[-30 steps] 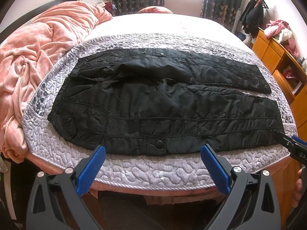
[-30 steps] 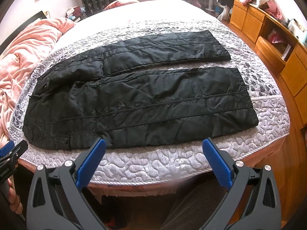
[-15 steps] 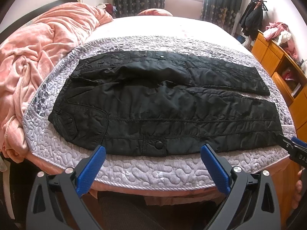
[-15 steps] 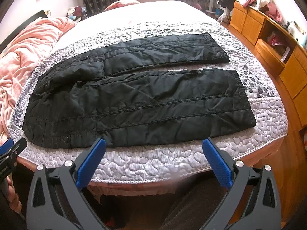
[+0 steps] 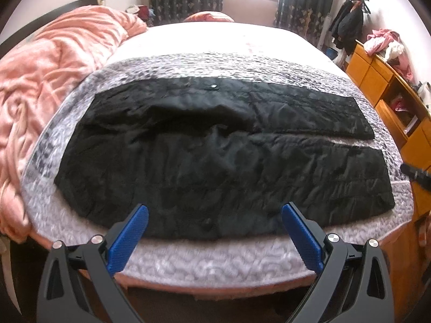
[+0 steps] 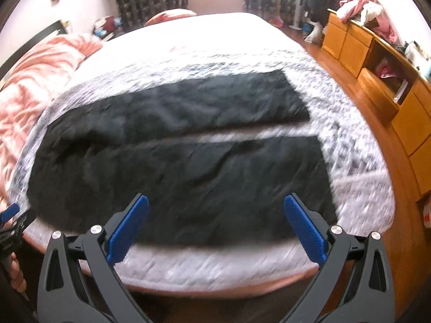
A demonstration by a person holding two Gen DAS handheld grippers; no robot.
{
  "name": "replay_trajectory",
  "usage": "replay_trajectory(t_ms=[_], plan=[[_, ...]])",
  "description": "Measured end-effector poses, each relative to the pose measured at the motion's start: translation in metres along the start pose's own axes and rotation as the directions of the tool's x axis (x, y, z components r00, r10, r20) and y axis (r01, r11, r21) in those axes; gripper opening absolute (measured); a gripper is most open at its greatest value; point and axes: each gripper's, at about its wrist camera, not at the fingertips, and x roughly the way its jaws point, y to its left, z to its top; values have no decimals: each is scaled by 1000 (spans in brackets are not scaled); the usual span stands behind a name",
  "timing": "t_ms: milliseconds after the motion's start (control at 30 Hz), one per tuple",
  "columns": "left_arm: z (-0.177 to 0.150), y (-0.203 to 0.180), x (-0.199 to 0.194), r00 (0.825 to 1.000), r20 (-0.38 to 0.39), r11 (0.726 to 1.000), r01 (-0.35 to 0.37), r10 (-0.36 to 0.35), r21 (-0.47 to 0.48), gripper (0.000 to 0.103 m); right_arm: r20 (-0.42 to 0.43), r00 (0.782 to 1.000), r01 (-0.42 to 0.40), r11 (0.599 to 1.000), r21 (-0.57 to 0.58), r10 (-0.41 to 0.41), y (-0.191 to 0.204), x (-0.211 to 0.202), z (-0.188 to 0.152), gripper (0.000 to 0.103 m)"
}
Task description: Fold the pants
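Note:
Black quilted pants (image 5: 215,150) lie spread flat on a grey quilted bedspread (image 5: 215,263), waist to the left, the two legs running right with a gap between them. They also show in the right wrist view (image 6: 183,169). My left gripper (image 5: 215,212) is open and empty, hovering over the near hem of the waist and thigh area. My right gripper (image 6: 216,202) is open and empty, over the near edge of the near leg. Both views are motion-blurred.
A heaped pink blanket (image 5: 40,86) lies on the bed's left side. A wooden dresser (image 5: 390,102) with clothes on top stands to the right, also in the right wrist view (image 6: 377,75). The bed's near edge (image 6: 215,277) runs just below both grippers.
Both grippers have moved forward toward the bed; the pants' near edge now sits between the fingertips. The pants have not moved.

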Motion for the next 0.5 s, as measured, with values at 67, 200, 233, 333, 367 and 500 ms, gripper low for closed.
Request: replay_trajectory(t_ms=[67, 200, 233, 333, 367, 500], plan=[[23, -14, 14, 1000, 5, 1000, 23, -23, 15, 99, -16, 1000, -8, 1000, 4, 8, -24, 23, 34, 100], [74, -49, 53, 997, 12, 997, 76, -77, 28, 99, -74, 997, 5, 999, 46, -1, -77, 93, 105, 100], [88, -60, 66, 996, 15, 996, 89, -89, 32, 99, -105, 994, 14, 997, 78, -6, -96, 120, 125, 100], [120, -84, 103, 990, 10, 989, 142, -143, 37, 99, -172, 984, 63, 988, 143, -38, -143, 187, 164, 100], [129, -92, 116, 985, -1, 984, 173, -173, 34, 99, -188, 981, 86, 984, 155, -56, -155, 204, 173, 100], [152, -110, 156, 972, -19, 971, 236, -236, 38, 99, -226, 974, 50, 980, 193, -5, -188, 262, 200, 100]])
